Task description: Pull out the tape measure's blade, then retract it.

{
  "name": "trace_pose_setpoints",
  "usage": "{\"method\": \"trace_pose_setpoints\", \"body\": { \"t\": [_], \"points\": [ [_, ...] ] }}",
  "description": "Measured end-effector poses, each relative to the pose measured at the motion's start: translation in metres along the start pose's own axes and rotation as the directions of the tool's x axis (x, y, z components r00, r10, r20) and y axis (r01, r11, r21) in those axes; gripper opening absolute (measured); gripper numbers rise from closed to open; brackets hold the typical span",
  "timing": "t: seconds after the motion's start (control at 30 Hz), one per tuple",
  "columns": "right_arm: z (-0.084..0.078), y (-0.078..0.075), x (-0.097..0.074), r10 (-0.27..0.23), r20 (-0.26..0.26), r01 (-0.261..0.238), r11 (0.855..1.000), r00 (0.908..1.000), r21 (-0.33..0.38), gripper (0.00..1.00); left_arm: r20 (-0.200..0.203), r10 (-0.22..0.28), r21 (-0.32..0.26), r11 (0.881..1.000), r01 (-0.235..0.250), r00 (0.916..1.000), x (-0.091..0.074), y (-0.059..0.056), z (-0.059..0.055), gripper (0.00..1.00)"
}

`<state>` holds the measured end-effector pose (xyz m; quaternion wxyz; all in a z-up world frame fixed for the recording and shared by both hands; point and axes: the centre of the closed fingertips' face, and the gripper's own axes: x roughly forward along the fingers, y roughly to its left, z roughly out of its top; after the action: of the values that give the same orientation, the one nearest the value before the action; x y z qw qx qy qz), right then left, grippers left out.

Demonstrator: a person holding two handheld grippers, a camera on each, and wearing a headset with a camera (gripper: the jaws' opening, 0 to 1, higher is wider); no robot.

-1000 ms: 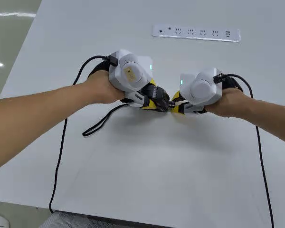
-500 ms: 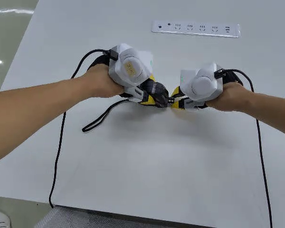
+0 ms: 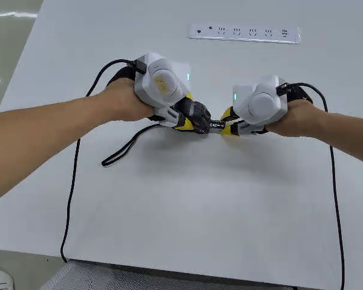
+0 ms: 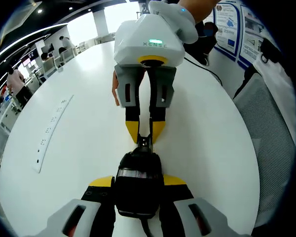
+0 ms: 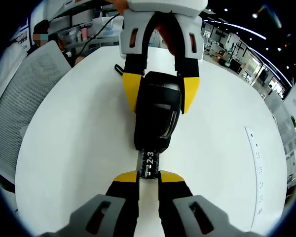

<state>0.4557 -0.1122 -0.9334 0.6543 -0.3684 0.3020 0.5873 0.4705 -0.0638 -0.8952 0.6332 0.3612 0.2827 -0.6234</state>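
Over the worktop the left tool grips the tape case and the right tool, just right of it, pinches the short bit of blade showing; a weak pinch could let the sprung blade slip and snap back.

An open-plan office or lab: a long white surface with a power strip, a grey mesh chair beside it, posters on the wall, strip lights overhead, and desks with people beyond.
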Motion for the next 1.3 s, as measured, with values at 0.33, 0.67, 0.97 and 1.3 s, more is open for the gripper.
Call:
{"method": "trace_pose_setpoints", "body": {
  "t": [0.33,0.67,0.97,1.3],
  "points": [
    [-0.010,0.001,-0.006,-0.007,-0.003,0.007,1.000,1.0000,0.009,0.13,-0.004,0.001,0.002,1.000,-0.001,1.0000,0.001,0.000,0.002,0.31],
    [-0.023,0.002,-0.015,-0.010,-0.014,0.010,1.000,0.9999,0.030,0.13,-0.011,0.000,0.010,1.000,0.001,0.9999,0.001,-0.001,0.003,0.31],
    [-0.036,0.005,-0.025,-0.006,-0.027,0.008,0.999,0.9996,0.049,0.12,-0.020,-0.001,0.015,1.000,0.001,0.9998,0.000,-0.002,0.003,0.31],
    [-0.054,0.007,-0.038,-0.006,-0.040,0.009,0.997,0.9992,0.079,0.12,-0.029,-0.005,0.020,1.000,0.006,0.9996,0.000,-0.002,0.002,0.31]
  ]
}}
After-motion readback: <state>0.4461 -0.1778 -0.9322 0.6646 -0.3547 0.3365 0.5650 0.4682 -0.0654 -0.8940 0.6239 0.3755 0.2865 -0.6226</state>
